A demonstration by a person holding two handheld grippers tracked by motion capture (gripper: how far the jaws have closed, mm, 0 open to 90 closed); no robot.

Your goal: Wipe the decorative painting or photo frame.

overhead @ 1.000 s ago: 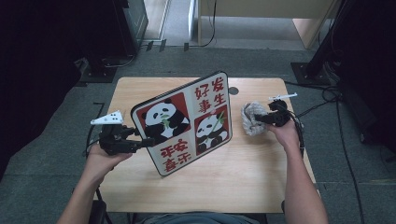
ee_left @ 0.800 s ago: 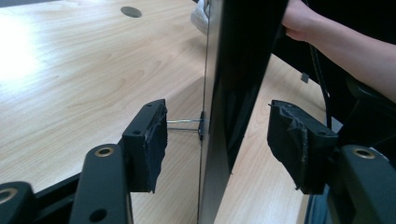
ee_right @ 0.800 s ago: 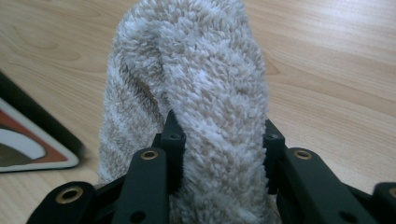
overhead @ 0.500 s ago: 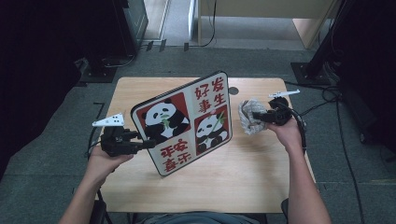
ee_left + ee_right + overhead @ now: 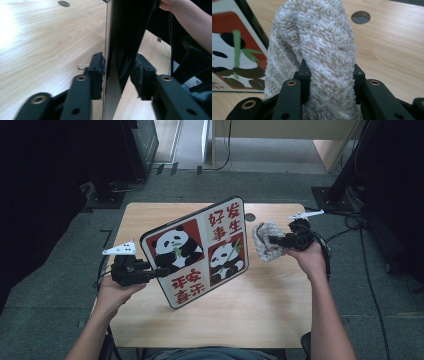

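The panda board (image 5: 200, 251) is being held tilted above the wooden table (image 5: 260, 315), its printed face turned up toward the person and its long axis running from the near-left low corner to the far-right high corner. Its left edge is being pinched between the jaws of the left gripper (image 5: 159, 272). A fluffy cloth (image 5: 266, 241) is being squeezed by the right gripper (image 5: 272, 240), just beside the board's right edge.
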